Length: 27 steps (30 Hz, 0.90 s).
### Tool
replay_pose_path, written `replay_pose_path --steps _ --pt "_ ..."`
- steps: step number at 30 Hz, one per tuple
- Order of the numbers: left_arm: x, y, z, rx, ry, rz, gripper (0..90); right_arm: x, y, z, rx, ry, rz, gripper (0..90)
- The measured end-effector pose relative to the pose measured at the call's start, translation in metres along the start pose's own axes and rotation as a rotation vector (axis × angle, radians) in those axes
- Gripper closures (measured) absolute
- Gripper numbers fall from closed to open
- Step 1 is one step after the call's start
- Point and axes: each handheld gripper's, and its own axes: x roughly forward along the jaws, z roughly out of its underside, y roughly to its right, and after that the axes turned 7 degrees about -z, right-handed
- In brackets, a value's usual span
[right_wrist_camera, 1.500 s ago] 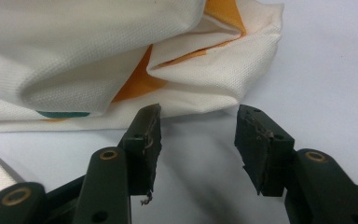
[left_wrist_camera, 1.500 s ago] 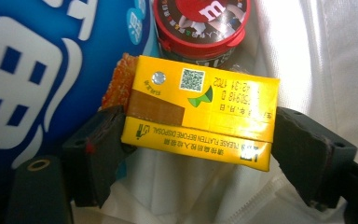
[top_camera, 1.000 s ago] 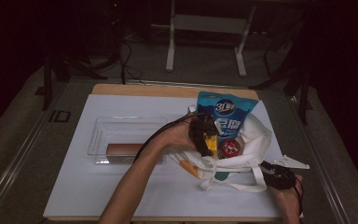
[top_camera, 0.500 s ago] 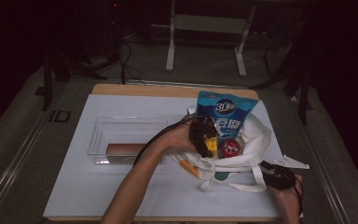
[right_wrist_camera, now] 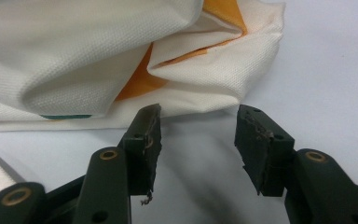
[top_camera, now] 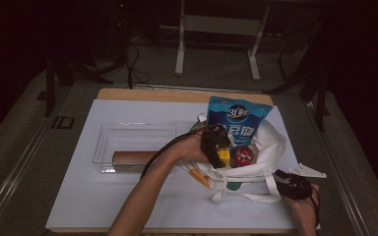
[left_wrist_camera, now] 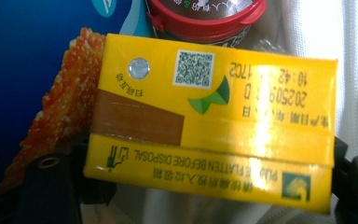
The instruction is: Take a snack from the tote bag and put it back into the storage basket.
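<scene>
We read, upside down on the yellow carton (left_wrist_camera: 212, 135) in the left gripper view, "PLEASE FLATTEN BEFORE DISPOSAL", a QR code and a stamped date – partly glared, "2025…" and "10:42". On the blue pouch (top_camera: 236, 118), high view, a round "3…" logo – the rest illegible.

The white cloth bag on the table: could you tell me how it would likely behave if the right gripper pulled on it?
The white cloth bag looks soft and floppy; its fabric lies in loose folds in front of the open right gripper. A pull would probably stretch out the slack before moving it. The blue pouch and red-capped bottle inside likely weigh it down, so it may drag.
</scene>
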Motion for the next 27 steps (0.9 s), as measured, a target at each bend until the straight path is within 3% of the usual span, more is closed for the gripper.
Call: replay_pose_path --steps 7,12,26,27 --pt "-0.0018 0.0017 -0.0001 -0.013 -0.011 0.000 27.2 -0.0002 0.0001 0.0001 0.002 0.002 0.000 50.4" --pt "-0.0036 0.0068 -0.0015 0.019 -0.014 -0.019 27.2 -0.0002 0.0003 0.0001 0.004 0.003 -0.001 50.3" --pt "0.0052 0.0030 -0.0001 -0.035 -0.008 0.007 26.3 0.0001 -0.0004 0.0000 0.000 -0.002 0.001 50.4" --pt "0.0045 0.0031 0.0000 -0.019 -0.005 0.003 26.8 0.0001 -0.0002 0.0000 0.000 -0.002 0.001 50.4"
